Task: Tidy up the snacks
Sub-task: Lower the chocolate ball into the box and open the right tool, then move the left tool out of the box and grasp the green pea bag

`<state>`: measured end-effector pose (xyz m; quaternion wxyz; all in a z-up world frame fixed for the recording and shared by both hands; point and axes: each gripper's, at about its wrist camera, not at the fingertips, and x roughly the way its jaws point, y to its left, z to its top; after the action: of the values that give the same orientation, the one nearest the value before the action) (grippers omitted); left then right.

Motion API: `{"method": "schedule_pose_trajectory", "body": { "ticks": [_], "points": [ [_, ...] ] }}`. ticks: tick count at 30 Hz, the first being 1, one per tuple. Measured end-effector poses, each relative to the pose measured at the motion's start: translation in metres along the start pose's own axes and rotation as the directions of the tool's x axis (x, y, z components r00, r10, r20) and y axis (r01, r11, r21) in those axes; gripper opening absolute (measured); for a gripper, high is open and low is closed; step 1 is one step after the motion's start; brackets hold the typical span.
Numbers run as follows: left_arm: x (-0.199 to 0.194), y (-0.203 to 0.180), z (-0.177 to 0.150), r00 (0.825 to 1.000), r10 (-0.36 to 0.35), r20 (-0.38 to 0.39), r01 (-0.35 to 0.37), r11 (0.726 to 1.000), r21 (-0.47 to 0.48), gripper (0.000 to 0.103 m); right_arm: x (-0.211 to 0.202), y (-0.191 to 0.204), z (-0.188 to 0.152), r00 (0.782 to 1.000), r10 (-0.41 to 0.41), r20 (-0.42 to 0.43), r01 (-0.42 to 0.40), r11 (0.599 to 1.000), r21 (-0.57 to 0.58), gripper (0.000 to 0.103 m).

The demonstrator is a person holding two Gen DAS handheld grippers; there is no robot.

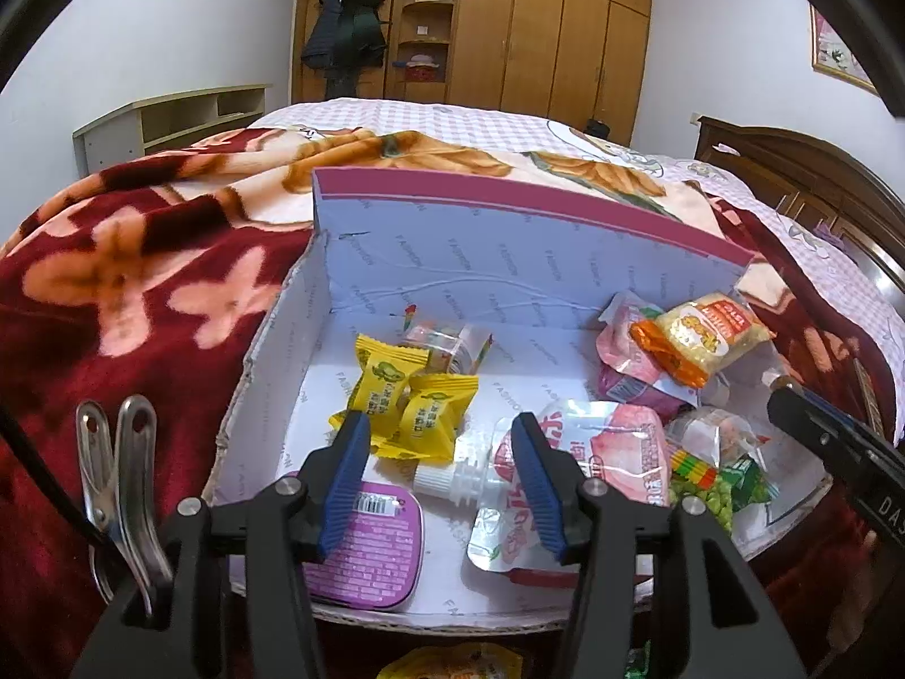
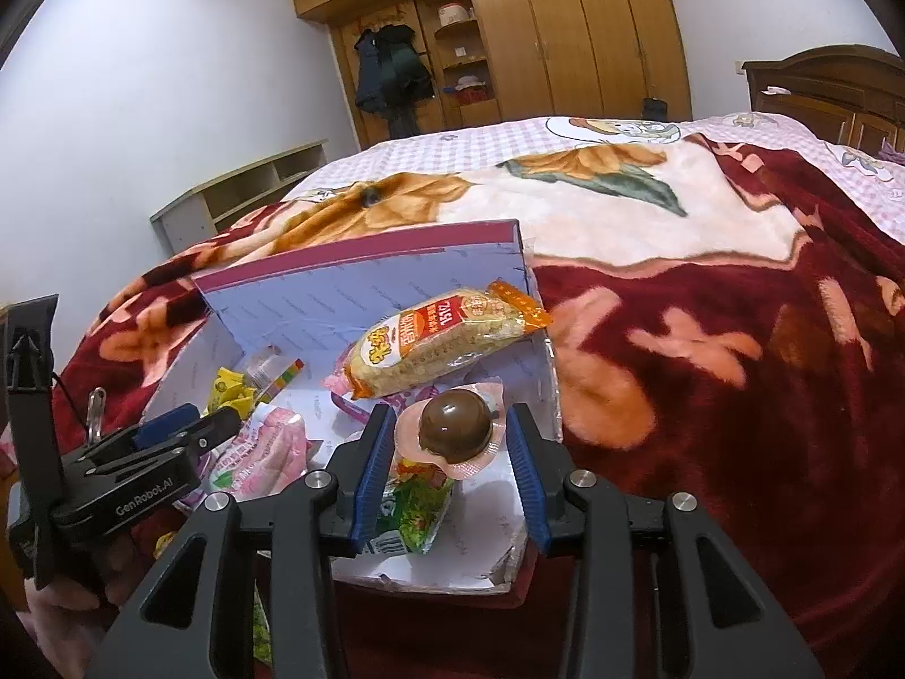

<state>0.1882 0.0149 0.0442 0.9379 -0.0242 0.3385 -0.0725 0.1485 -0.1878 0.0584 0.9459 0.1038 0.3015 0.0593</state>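
A white cardboard box point(image 1: 294, 362) with a raised lid lies on the bed and holds snacks. In the left wrist view it holds two yellow candies point(image 1: 413, 402), a purple jelly cup point(image 1: 367, 549), a pink spouted pouch point(image 1: 599, 452), a noodle pack point(image 1: 701, 334) and green peas point(image 1: 718, 486). My left gripper point(image 1: 441, 430) is open and empty above the box's near side. My right gripper point(image 2: 449, 424) is open, its jaws on either side of a brown packaged egg point(image 2: 455, 424) without touching it. The noodle pack point(image 2: 441, 339) lies behind the egg.
A red floral blanket point(image 1: 113, 283) covers the bed around the box point(image 2: 531, 537). A wooden wardrobe point(image 1: 537, 28) and a low shelf point(image 1: 169, 119) stand at the far wall. A headboard point(image 1: 820, 170) is at the right. Another snack packet point(image 1: 452, 665) lies below the box's near edge.
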Motion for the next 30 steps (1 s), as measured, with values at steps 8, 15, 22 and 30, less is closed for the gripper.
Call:
{"method": "schedule_pose_trajectory", "body": {
  "ticks": [8, 15, 22, 30],
  "points": [
    [-0.01, -0.007, -0.002, 1.0, -0.004, 0.025, 0.004, 1.0, 0.02, 0.069, -0.008, 0.005, -0.002, 0.999, 0.012, 0.036, -0.012, 1.0, -0.004, 0.059],
    [-0.032, -0.004, -0.002, 0.999, -0.02, 0.036, 0.02, 1.0, -0.004, 0.069, -0.02, 0.007, -0.003, 0.998, 0.024, 0.06, -0.025, 1.0, 0.009, 0.06],
    [-0.064, -0.006, -0.008, 0.999, -0.044, 0.028, 0.045, 0.999, -0.013, 0.07, -0.041, 0.01, -0.008, 0.995, 0.051, 0.083, -0.053, 0.998, 0.025, 0.06],
    [-0.096, -0.015, -0.033, 0.999, -0.044, 0.002, 0.044, 0.999, -0.013, 0.07, -0.063, 0.016, -0.023, 0.994, 0.083, 0.076, -0.086, 0.996, 0.033, 0.06]
  ]
}}
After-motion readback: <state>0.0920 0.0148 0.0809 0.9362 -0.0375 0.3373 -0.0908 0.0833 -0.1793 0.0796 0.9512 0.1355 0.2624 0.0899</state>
